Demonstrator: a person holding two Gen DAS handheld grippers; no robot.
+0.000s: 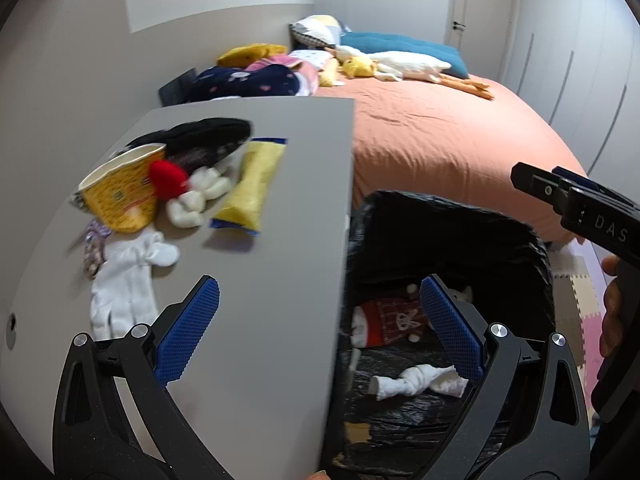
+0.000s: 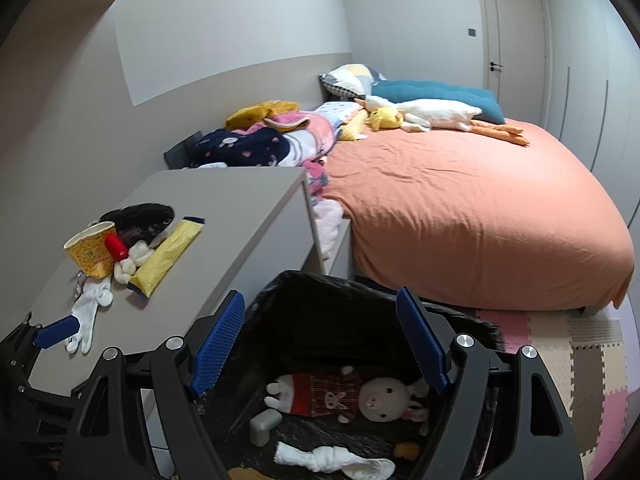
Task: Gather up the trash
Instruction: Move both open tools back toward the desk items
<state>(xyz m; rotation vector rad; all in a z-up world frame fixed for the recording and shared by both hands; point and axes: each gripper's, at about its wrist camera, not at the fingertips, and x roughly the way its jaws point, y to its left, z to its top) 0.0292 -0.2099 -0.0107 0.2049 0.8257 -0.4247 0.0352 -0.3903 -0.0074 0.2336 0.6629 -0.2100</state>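
A grey nightstand top holds a yellow paper cup, a yellow snack wrapper, a red object, white balled tissue, a white glove and a black cloth. A black-lined trash bin beside it holds a plush bunny in a red sweater and a knotted white sock. My left gripper is open over the nightstand edge. My right gripper is open above the bin.
A bed with an orange sheet lies behind, with pillows, clothes and a plush goose. Foam floor mats lie at the right. A closed door is at the far wall.
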